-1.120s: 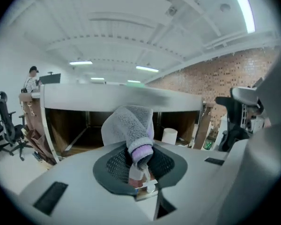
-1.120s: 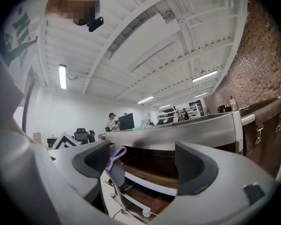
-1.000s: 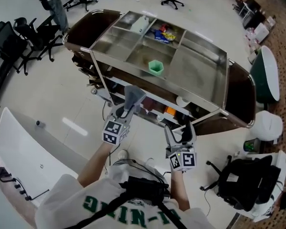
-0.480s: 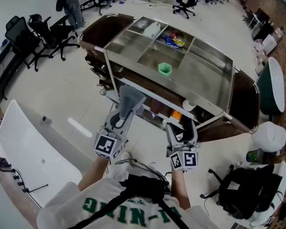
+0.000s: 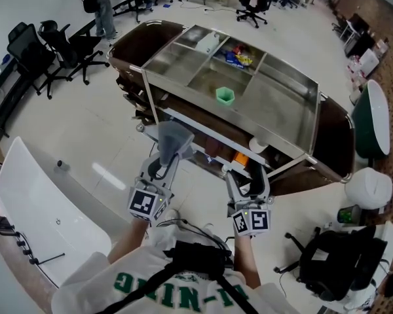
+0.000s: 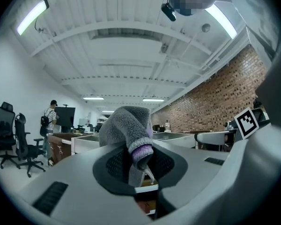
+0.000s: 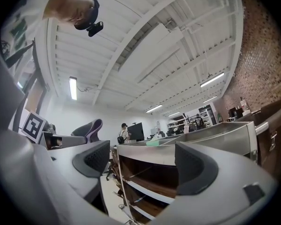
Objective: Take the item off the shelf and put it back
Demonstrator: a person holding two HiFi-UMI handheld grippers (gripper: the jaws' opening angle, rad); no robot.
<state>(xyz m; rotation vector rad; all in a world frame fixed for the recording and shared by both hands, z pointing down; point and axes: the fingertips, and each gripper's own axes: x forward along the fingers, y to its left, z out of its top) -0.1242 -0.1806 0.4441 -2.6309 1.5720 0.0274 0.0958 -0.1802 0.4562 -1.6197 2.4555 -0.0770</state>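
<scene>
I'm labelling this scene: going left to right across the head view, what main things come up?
Black office chair → grey fleece sock → right gripper → black backpack on the floor.

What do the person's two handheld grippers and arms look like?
The left gripper and right gripper are light grey plastic, each with two broad jaws lined by dark dotted pads and a white cube of black square markers at the rear. The person wears a white T-shirt with green lettering, forearms uncovered, and black straps on the chest.
</scene>
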